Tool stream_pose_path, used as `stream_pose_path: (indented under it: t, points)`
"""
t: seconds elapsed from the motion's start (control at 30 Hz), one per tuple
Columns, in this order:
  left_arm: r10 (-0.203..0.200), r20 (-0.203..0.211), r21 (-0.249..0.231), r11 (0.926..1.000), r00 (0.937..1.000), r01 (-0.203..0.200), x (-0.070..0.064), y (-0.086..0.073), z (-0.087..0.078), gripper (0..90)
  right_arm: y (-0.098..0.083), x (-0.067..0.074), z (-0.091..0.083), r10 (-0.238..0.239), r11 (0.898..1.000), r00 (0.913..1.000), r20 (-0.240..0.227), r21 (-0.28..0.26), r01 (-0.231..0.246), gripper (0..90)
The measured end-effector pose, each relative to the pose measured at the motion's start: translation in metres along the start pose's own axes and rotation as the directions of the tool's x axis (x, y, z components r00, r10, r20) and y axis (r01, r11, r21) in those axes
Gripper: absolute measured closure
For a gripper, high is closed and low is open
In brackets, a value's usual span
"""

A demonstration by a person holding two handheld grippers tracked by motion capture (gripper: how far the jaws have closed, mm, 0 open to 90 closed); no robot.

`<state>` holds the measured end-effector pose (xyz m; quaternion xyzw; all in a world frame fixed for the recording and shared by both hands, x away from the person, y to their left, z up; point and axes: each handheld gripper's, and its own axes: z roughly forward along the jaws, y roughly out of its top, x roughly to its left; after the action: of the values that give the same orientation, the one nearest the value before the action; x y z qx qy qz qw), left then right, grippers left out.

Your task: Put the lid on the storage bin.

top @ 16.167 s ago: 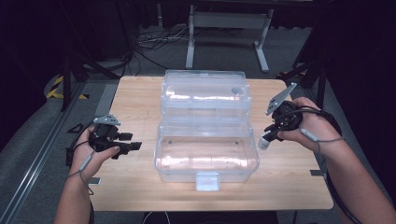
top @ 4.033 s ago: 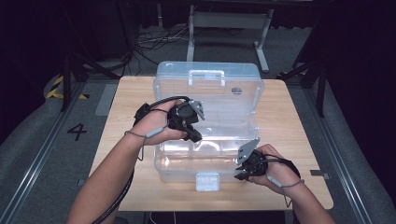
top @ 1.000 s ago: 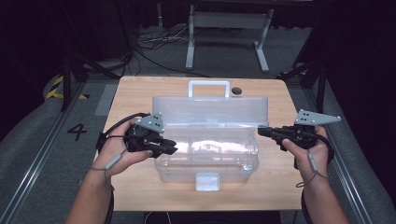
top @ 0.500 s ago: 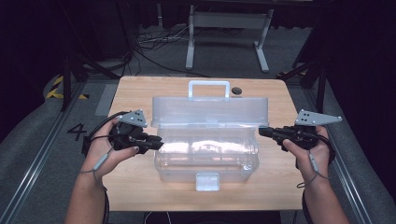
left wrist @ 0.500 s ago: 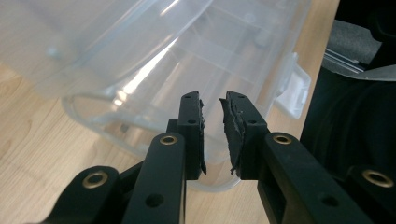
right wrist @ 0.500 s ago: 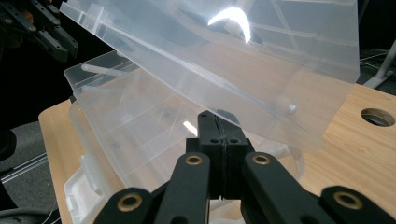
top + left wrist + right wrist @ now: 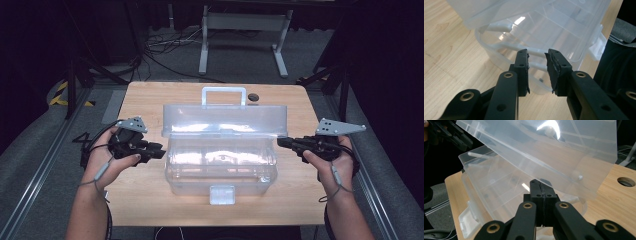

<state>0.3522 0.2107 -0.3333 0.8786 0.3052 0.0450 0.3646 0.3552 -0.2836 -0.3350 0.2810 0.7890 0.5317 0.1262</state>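
**Toolbox lid half raised, both grippers at its ends**

Toolbox [image 7: 222, 160] sits mid-table [image 7: 150, 200], its lid [image 7: 225, 120] tilted partway. The step looks like closing it; next, press the lid down evenly.

Left gripper [image 7: 537, 62] has just been opening, jaws spread, nothing between them. Right gripper [image 7: 540, 187] is pressed together, empty.

The right gripper view shows the lid's underside; the high view shows the handle [image 7: 223, 95].

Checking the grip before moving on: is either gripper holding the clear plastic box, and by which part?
Neither holds it. The left gripper has its jaws apart with nothing between them; the right gripper is shut, empty, beside the clear box.
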Motion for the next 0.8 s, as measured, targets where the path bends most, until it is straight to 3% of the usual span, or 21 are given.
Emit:
stream_pose_path:
  t: [0.23,0.27,0.5,0.8]
  points:
    - [-0.045,-0.063,0.041,0.998,0.997,0.048,0.012,-0.007,0.002,69.5,-0.001,0.001,0.0,-0.005,1.0,1.0,0.001,0.011,0.005,90.0]
    - [-0.063,-0.092,0.058,0.996,0.9937,0.069,0.016,-0.008,0.005,68.9,-0.001,0.001,0.0,-0.006,1.0,1.0,0.0,0.013,0.006,90.0]
    - [-0.08,-0.08,0.083,0.9928,0.9936,0.087,0.025,-0.011,0.012,68.6,-0.002,0.002,-0.001,-0.006,1.0,1.0,-0.005,0.026,0.006,90.0]
    - [-0.121,-0.104,0.117,0.9842,0.9872,0.133,0.04,-0.018,0.022,66.6,-0.006,0.005,-0.001,-0.019,0.998,0.9998,-0.011,0.052,0.019,90.0]
